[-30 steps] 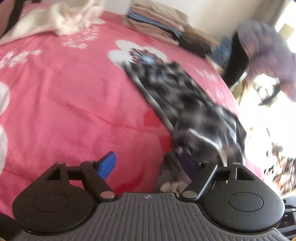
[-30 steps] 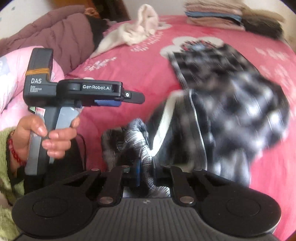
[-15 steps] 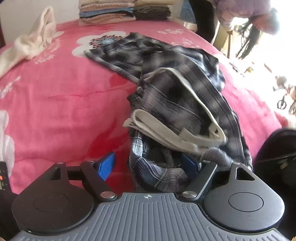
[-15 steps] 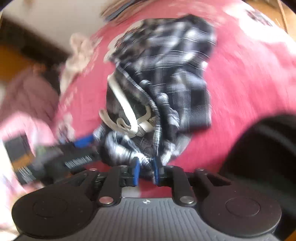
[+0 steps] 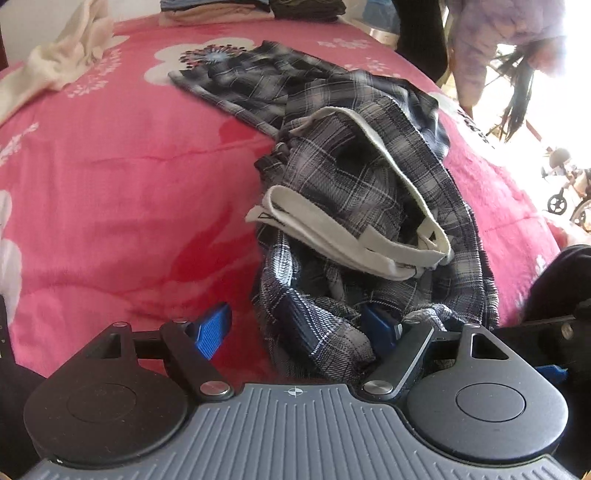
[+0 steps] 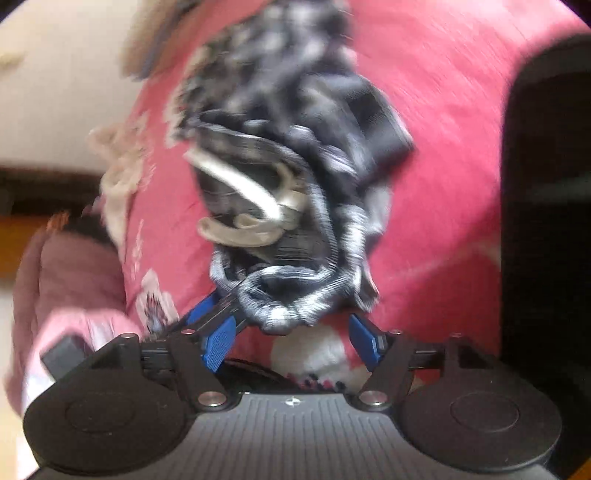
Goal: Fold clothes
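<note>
Moved: your right gripper (image 6: 291, 341) has just been opening; crumpled woven plaid trousers (image 6: 288, 221) have slipped free, their bunched edge at 12 o'clock.
Left gripper (image 5: 299, 326): spread, clamping nothing.
Bed: fuzzy pink blanket (image 5: 110, 177).

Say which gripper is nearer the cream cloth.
Left. The left gripper sits on the cream cloth side of the plaid garment; right gripper, jaws just opened, empty, beyond it.

The shirt (image 5: 354, 192) lies bunched on the bed (image 5: 110, 192) straight ahead of my left claw (image 5: 299, 325), its near folds between that claw's two fingers and its far end stretched flat toward the stack of folded clothes (image 5: 251, 7) at the bed's back edge. A loose cloth (image 5: 62, 62) lies on the bed far off to the left, and my right claw (image 6: 291, 339) sits just short of the shirt's near hem.
</note>
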{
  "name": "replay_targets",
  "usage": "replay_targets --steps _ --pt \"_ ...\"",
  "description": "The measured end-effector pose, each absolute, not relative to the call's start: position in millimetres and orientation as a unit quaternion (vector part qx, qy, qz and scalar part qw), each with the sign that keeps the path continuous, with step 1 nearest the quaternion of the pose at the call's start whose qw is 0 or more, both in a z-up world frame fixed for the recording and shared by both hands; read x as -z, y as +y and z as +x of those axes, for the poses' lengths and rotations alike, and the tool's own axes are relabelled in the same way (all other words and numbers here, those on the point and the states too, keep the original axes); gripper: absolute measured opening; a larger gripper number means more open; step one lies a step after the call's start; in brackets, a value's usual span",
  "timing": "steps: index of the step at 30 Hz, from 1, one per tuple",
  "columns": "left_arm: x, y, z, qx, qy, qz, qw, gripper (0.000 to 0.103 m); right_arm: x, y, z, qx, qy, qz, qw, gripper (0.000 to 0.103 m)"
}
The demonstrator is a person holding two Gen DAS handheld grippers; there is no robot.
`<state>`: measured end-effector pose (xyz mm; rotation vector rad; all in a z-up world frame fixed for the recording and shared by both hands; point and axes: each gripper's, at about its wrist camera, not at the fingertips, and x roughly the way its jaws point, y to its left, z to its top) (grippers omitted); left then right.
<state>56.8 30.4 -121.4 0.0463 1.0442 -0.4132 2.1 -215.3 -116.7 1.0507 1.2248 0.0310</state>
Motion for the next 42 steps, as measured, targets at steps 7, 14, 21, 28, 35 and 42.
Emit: replay_targets --steps 7,14,21,28,35,42 --pt "125 36 60 0.211 0.509 -0.001 0.834 0.078 138 -227 -5 0.027 0.508 0.578 0.638 0.071" --pt "124 34 58 0.226 0.511 -0.006 0.829 0.078 162 -221 0 0.042 0.516 0.61 0.599 0.06" --pt "100 49 52 0.246 0.457 -0.035 0.854 0.078 170 -219 0 0.037 0.498 0.597 0.627 0.018" --pt "59 41 71 0.271 0.372 -0.028 0.888 0.078 83 -227 2 0.023 0.412 0.396 0.82 0.013" --pt "49 9 115 0.297 0.366 -0.021 0.882 0.076 19 -220 -15 0.025 0.331 0.163 0.929 0.013" --pt "47 -16 137 0.368 0.392 -0.049 0.842 0.076 -26 -254 -39 0.033 0.234 0.145 0.961 0.012"
